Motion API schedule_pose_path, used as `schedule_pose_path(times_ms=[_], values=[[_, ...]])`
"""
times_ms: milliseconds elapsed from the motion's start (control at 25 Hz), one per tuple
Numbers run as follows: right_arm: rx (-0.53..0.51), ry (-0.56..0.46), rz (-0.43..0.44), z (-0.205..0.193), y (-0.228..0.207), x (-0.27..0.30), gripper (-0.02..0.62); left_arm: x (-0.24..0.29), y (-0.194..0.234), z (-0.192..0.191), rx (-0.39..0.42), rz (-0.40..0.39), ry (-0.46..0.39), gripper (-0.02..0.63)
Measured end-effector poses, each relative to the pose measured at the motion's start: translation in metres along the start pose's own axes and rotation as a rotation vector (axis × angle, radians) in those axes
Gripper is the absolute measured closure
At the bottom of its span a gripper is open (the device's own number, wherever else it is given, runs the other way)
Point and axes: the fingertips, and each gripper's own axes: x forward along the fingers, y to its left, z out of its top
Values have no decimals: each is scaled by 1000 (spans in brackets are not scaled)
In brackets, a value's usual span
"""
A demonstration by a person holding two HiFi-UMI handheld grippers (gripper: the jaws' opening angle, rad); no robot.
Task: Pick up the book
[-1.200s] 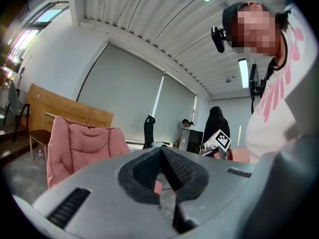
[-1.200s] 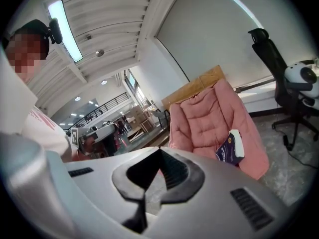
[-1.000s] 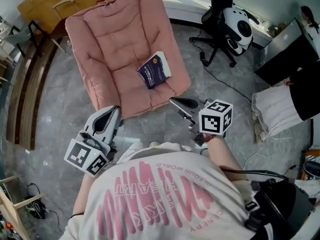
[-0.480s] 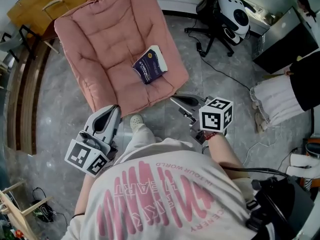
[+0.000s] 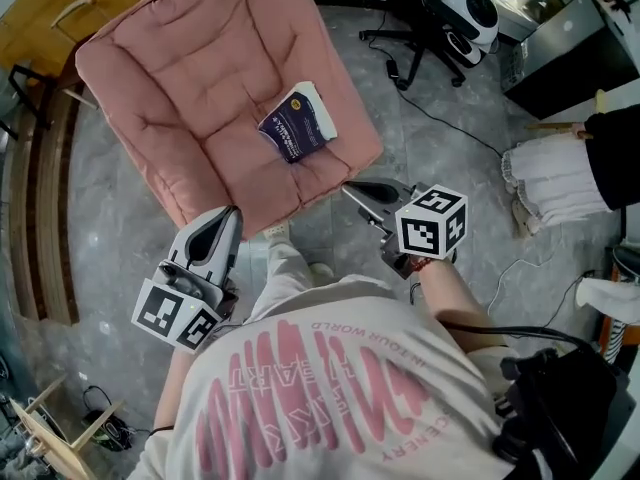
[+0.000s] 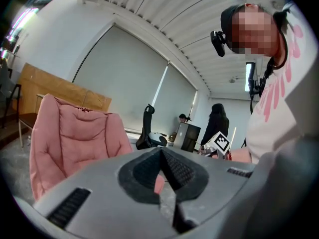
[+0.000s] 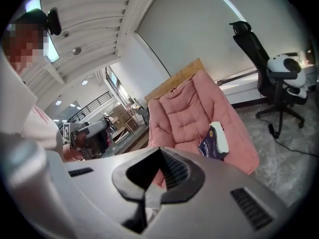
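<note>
A dark blue book with a white page edge lies on the seat of a pink cushioned chair; the right gripper view shows the book leaning on the pink chair. My left gripper hangs at the seat's near left corner, shut and empty. My right gripper is off the seat's near right corner, below and right of the book, shut and empty. In the left gripper view the chair fills the left side and the book is hidden.
A black office chair holding a white helmet stands right of the pink chair, with a cable across the grey floor. A wooden board is behind the chair, a wooden rack at left. Another person sits at right.
The view has closed in on the pink chair, and the person's foot now shows at its front edge. Both grippers sit nearer the seat, still shut.
</note>
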Motion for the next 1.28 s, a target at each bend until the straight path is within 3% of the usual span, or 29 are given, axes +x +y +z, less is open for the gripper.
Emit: schedule_pose_path(times_ms=[440,960,1280], values=[[176,-31,-44,27,-42,55,584,60,76,6,-37,-107,75,600],[302,-93,-116,60,-72,90,584,109,126,16,-47,-245,147,600],[337,-99,-200,63,-76,91,584,123,155,20,-61,-282,172,600]])
